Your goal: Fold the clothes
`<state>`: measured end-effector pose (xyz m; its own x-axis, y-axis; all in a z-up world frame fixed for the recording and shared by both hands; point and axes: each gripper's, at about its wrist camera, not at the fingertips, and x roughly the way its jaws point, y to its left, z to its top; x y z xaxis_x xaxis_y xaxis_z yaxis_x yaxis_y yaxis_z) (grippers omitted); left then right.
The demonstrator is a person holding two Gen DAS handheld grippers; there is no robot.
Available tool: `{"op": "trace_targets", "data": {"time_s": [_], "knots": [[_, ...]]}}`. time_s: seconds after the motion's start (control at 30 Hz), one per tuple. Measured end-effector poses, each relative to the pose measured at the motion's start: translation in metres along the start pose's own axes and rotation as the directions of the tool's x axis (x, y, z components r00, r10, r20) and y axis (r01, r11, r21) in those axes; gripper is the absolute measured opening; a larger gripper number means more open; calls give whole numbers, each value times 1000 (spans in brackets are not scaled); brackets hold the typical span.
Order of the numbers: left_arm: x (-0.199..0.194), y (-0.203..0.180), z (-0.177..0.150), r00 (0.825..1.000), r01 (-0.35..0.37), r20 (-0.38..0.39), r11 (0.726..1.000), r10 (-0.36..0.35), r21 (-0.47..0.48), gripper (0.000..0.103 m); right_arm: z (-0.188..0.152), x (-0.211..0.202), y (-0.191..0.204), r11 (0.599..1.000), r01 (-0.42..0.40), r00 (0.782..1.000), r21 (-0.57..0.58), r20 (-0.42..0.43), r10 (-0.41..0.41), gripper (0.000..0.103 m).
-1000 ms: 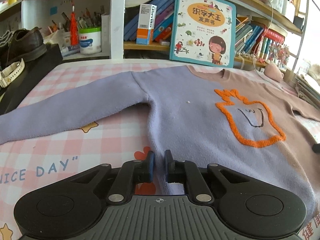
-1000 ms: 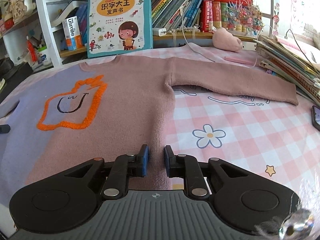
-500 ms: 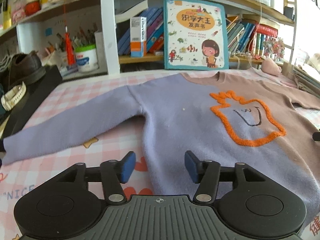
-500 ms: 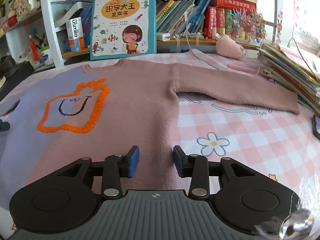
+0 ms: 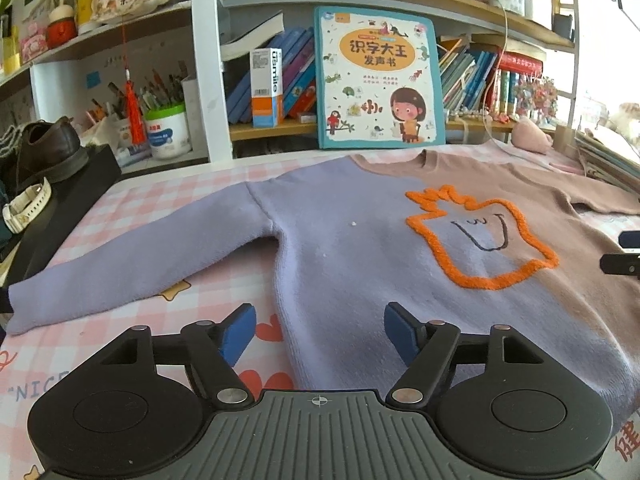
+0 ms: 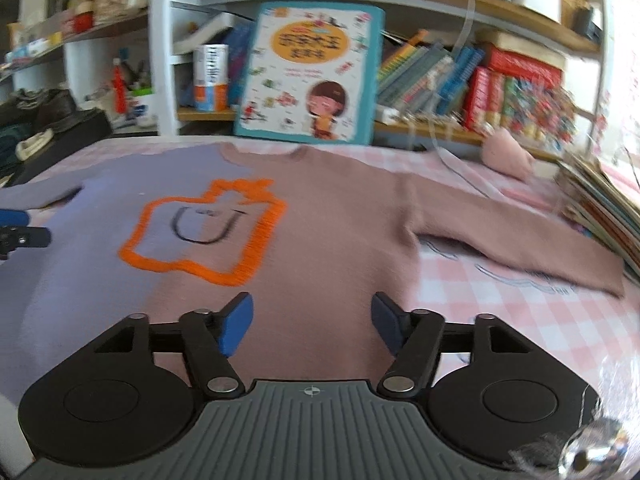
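So the sweater is lying flat, front up, on the pink checked bench, neck toward the bookshelf at 12 o'clock and both sleeves spread out sideways. It's half lilac, half dusty pink, with a fuzzy orange outline on the chest. Looks like soft, thick fleecy knit to me: light, floppy, zero stiffness, so I'd guess it drapes and drags rather than slides, and a pinch will likely grab both layers unless you go for an edge. Best places to take hold, I reckon, are the hem corners or the sleeve cuffs, since a fold needs an edge to lift. The left hand-held gripper has its blue pads spread wide and empty, hovering right over the lilac side seam near the hem, with the lilac sleeve running off to about 9 o'clock. The right hand-held gripper is also spread wide with nothing in it, sitting above the pink lower body, and the pink sleeve stretches out toward 2 o'clock, near a stack of books. That view is a bit blurry, so I can't tell if the pads touch the fabric.
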<state>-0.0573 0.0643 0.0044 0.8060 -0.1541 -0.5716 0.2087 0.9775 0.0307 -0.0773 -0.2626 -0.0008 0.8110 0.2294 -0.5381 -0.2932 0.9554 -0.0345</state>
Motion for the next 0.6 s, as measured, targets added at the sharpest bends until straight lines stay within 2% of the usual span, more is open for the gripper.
{"op": "trace_targets", "data": {"time_s": [0.2,0.27,0.53,0.6], "knots": [[-4,0,-3,1000,-11,16,1000,11,-5,81,6,6,27,994,-62,997,-86,35,65,68],[-5,0,-4,1000,-17,17,1000,17,-2,82,10,9,34,991,-94,994,-95,42,98,71],[-7,4,-5,998,-44,35,999,44,-10,87,20,22,56,968,-204,975,-146,58,214,74],[-8,5,-5,998,-55,42,998,56,-15,88,22,26,60,962,-222,970,-161,60,234,78]]}}
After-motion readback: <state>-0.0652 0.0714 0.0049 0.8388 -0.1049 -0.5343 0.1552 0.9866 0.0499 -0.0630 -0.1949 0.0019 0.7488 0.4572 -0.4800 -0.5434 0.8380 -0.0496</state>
